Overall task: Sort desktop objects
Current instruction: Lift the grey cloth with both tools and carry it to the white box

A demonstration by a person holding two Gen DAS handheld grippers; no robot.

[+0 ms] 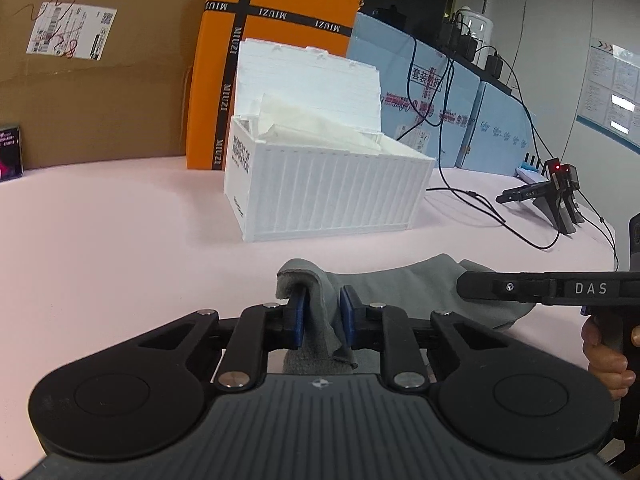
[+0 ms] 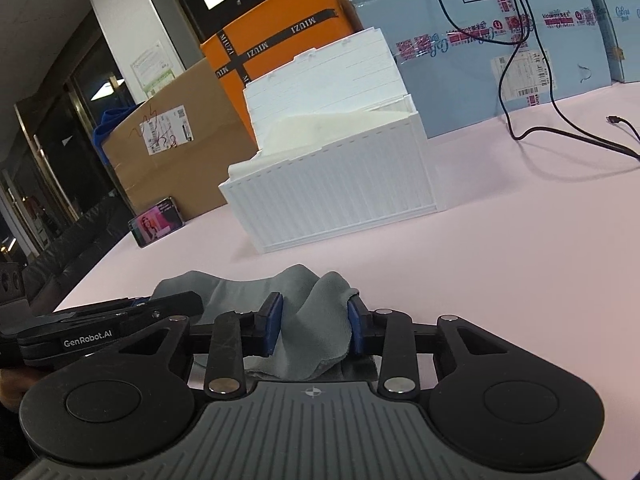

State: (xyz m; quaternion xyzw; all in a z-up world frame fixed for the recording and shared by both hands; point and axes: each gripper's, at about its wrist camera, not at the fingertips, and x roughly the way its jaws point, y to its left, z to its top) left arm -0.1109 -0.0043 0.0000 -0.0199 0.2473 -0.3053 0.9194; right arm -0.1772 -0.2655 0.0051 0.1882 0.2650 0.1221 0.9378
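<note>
A grey cloth point(image 1: 400, 292) lies crumpled on the pink table point(image 1: 120, 248), close in front of both grippers. My left gripper point(image 1: 323, 314) is shut on one end, a corner draped over its left blue pad point(image 1: 297, 316). My right gripper point(image 2: 314, 322) is shut on a thick bunched fold of the same grey cloth point(image 2: 240, 296), its jaws still fairly wide apart. Its black finger also shows in the left wrist view as the right gripper point(image 1: 472, 286), resting on the cloth. Beyond stands an open white container-style box point(image 1: 332, 196), also seen as the white box point(image 2: 340, 188), with white fabric inside.
Behind the white box stand an orange carton point(image 1: 296, 12), a brown cardboard box point(image 1: 100, 100) and a light blue box point(image 1: 400, 92). A lit phone point(image 2: 158, 220) leans at the left. Black cables point(image 1: 480, 208) and spare grippers on a stand point(image 1: 556, 196) occupy the right.
</note>
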